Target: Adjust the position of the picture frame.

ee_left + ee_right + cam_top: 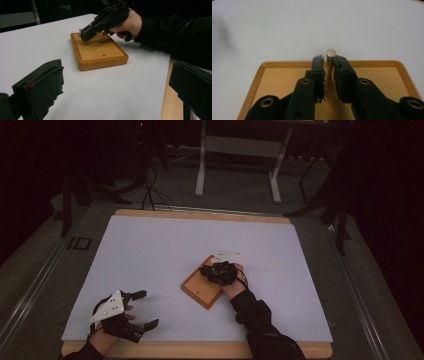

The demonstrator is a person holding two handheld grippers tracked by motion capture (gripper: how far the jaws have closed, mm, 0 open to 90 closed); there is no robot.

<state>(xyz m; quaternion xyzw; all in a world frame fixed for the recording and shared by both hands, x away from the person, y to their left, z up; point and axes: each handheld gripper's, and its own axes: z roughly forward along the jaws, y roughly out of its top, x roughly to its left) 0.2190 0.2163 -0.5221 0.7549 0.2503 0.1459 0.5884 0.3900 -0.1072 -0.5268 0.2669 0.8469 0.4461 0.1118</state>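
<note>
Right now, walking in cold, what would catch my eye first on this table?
Probably the wooden tray near the middle of the white table cover, with a small upright peg standing on it. The right gripper straddles that peg with a thin gap on each side, so whether it grips is unclear. At the near left edge, the left gripper waits with jaws wide open, holding nothing.

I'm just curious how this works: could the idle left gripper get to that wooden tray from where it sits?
Probably yes. The left gripper rests with its fingers open, and only bare white table cover lies between it and the flat rectangular wooden tray. The right gripper crowds just the far end, at the small upright peg.
</note>
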